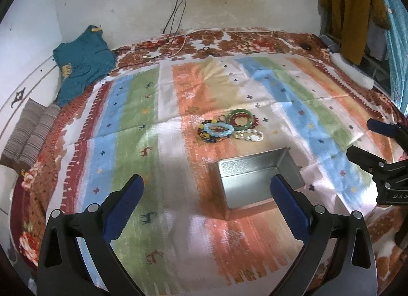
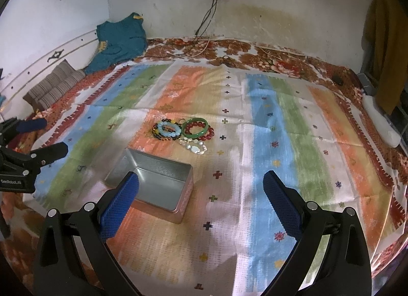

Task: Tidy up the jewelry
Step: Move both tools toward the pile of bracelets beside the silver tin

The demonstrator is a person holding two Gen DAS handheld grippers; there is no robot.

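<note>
- Both grippers, left (image 1: 206, 194) and right (image 2: 201, 188), hover with jaws apart, empty.
- Bracelets (image 2: 182, 132) lie heaped just beyond the open tin (image 2: 163, 181), ahead of both, neither clearly nearer.

Bracelets (image 1: 229, 127) lie beyond open metal tin (image 1: 257, 181).

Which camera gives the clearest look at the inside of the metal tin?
The left wrist view: the rectangular silver metal tin sits central and its bare floor shows, though one blue finger crosses its right side. In the right wrist view the tin has a finger covering its near left corner.
</note>
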